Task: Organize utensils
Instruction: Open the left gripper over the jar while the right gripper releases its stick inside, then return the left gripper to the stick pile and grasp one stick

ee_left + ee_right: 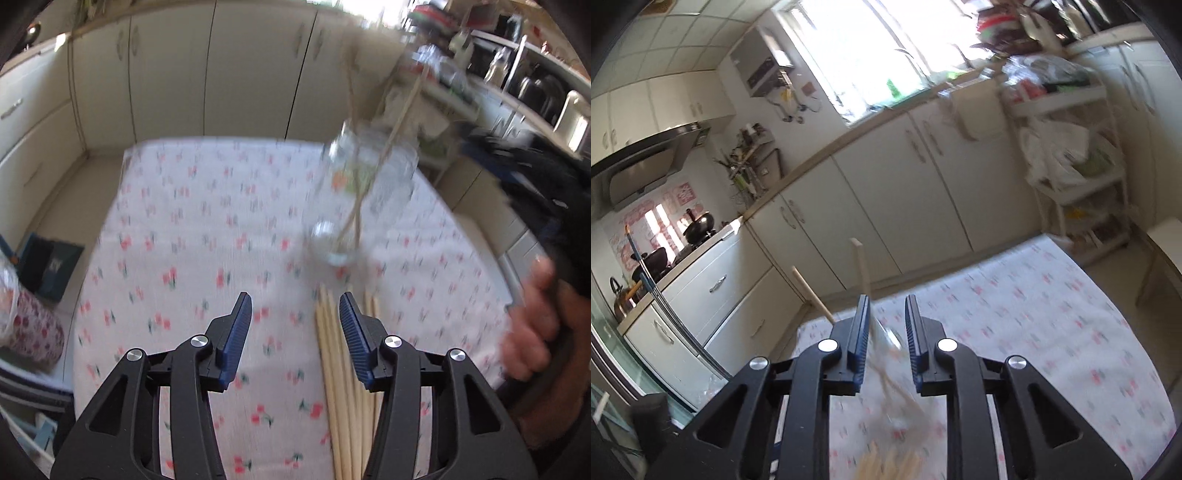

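Covering the table, a cherry-print cloth (192, 229). Standing tilted and blurred on it, a clear glass jar (364, 192) with two chopsticks (391, 133) (the rest bundled (338, 369) nearer). Left gripper (295, 306) parted, empty; right gripper (886, 310) narrowly parted, jar rim between, contact unclear.

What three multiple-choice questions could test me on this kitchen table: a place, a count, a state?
1. Where does the bundle of pale wooden chopsticks lie? A in a drawer; B on the flowered tablecloth; C on a stove.
2. How many sticks stand in the clear glass jar? A two; B five; C none.
3. The left gripper is: A shut on a stick; B open; C shut on the jar.
Answers: B, it rests flat on the cloth; A, two sticks cross inside; B, its pads stand apart, gripping nothing.
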The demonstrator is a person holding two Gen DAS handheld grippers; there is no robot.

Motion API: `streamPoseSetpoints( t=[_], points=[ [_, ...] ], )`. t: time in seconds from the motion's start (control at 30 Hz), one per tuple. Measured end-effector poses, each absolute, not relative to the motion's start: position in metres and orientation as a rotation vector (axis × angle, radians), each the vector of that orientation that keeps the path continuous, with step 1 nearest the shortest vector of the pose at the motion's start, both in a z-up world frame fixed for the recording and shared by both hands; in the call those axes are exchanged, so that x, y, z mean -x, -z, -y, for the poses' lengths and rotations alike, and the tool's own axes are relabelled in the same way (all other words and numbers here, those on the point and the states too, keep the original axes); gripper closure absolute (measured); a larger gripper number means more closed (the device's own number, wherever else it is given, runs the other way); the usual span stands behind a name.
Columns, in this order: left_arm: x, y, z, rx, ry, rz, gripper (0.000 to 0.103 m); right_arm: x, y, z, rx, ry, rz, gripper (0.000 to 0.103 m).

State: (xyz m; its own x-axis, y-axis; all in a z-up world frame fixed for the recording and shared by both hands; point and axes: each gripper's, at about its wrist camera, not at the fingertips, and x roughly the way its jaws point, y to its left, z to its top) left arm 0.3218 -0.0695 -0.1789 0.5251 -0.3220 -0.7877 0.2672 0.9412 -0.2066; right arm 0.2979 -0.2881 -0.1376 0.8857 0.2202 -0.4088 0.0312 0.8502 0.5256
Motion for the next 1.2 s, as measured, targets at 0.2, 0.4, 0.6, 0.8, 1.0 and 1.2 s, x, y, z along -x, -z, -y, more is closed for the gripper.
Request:
streamPoseSetpoints(
  t=[0.2, 0.4, 0.6, 0.8, 1.0, 1.2],
  points=[
    [-0.315, 0.201, 0.083, -0.009, 0.331, -1.032, 0.056, -0.233, 0.168, 0.304, -0.579, -0.035, -0.621, 0.076],
    [-0.312, 0.214, 0.096, -0.072, 0.282, -1.068, 0.059, -0.204, 0.194, 0.309, -0.620, -0.024, -0.700, 0.074],
    [-0.314, 0.216, 0.101, -0.093, 0.232, -1.085, 0.070, -0.200, 0.203, 0.300, -0.613, -0.050, -0.741, 0.067],
    [-0.315, 0.217, 0.105, -0.119, 0.218, -1.081, 0.086, -0.206, 0.208, 0.282, -0.550, -0.077, -0.800, 0.067],
    [-0.318, 0.215, 0.101, -0.081, 0.266, -1.096, 0.098, -0.225, 0.212, 0.254, -0.434, -0.107, -0.880, 0.067],
    [-0.317, 0.215, 0.092, -0.053, 0.282, -1.098, 0.098, -0.258, 0.217, 0.223, -0.308, -0.114, -0.940, 0.071]
  ],
)
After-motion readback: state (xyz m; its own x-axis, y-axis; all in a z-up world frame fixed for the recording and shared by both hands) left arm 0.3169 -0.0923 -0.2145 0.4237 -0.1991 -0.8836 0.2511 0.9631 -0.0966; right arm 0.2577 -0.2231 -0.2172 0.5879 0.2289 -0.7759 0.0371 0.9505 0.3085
